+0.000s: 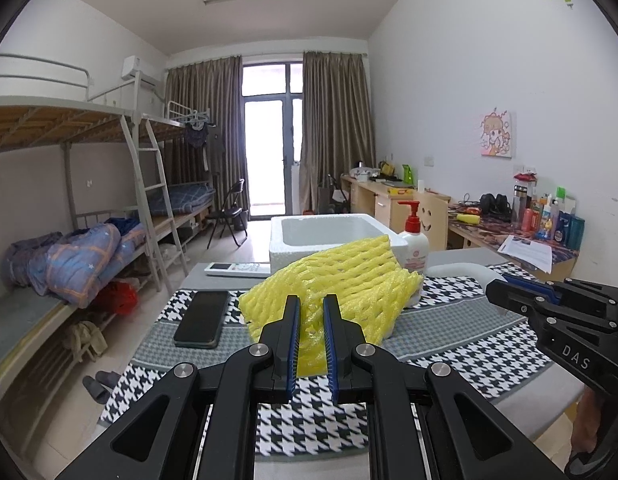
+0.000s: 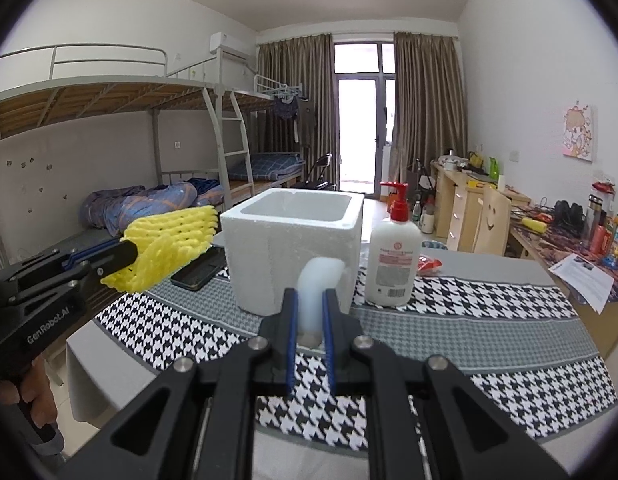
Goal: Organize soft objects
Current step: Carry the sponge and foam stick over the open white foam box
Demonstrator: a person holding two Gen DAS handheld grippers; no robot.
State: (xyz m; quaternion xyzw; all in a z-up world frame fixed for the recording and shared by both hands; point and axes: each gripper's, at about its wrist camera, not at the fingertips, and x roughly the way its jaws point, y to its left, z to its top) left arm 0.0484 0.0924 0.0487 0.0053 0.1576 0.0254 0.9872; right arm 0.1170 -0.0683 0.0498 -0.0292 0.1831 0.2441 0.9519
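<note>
With both soft items already gripped and lifted clear of the cloth (image 2: 449,320), the step in hand appears to be the carry toward the foam box (image 2: 293,248), the likely bin for this sorting task. Left gripper (image 1: 311,320): jaws clamped on the yellow net (image 1: 333,276), a foam mesh sleeve that fans out ahead of the fingers and hangs in the air above the table, near the phone (image 1: 201,318); the right wrist view shows it to the left of the box and about level with its rim. Right gripper (image 2: 309,312): jaws clamped on the white foam (image 2: 319,284), a bent translucent tube that arches forward in front of the box's near wall (below the rim, so not yet over the opening). Both tools point slightly downward, side by side, each held from below by a hand (image 2: 33,396). Next move, as judged: raise each piece above the rim, bring it over the cavity, then part the jaws; the lotion bottle (image 2: 393,256) just right of the box needs a clear berth.
</note>
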